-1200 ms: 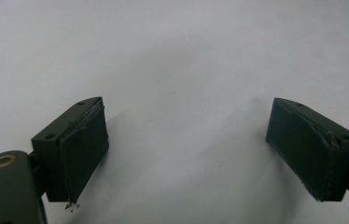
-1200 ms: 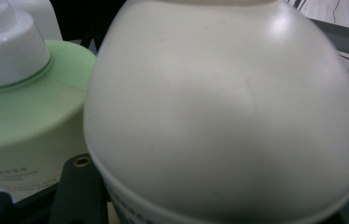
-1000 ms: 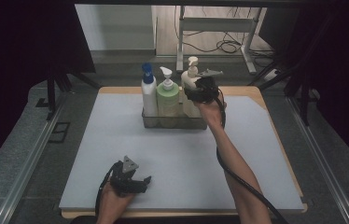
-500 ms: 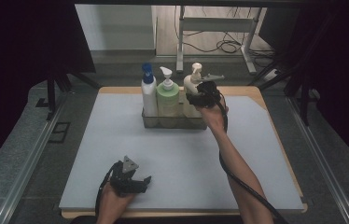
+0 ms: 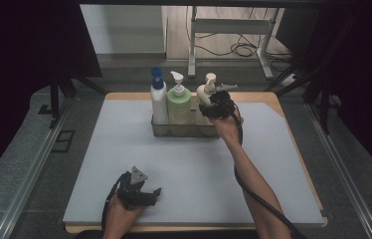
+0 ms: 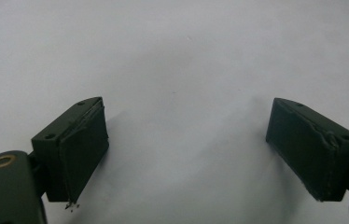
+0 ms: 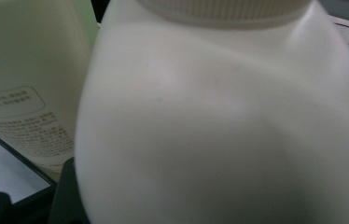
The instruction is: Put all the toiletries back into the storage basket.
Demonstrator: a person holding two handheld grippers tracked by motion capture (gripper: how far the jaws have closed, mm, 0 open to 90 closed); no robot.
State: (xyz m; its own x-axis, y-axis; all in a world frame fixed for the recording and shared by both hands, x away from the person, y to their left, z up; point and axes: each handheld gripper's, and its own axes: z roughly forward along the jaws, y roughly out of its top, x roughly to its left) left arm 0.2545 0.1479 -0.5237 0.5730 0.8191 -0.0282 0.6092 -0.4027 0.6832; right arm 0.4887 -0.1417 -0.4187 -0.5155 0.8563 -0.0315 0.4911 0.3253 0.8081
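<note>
Three pump bottles in clear tray (image 5: 160,130), far-centre of worktop (image 5: 124,149): white w/ blue pump (image 5: 157,97) at left, green bottle (image 5: 179,102) mid, cream bottle (image 5: 205,94) at right end. Right gripper (image 5: 213,108) at cream bottle, person's arm reaching from lower right; right gripper view has the bottle's body (image 7: 228,121) pressed up close, green bottle label (image 7: 18,93) just beside. Fingers hidden behind bottle; can't tell if pinching or just around it. Left gripper (image 5: 141,191) rests near front edge, well apart from tray, fingers (image 6: 77,144) spread wide over bare mat, nothing between.
</note>
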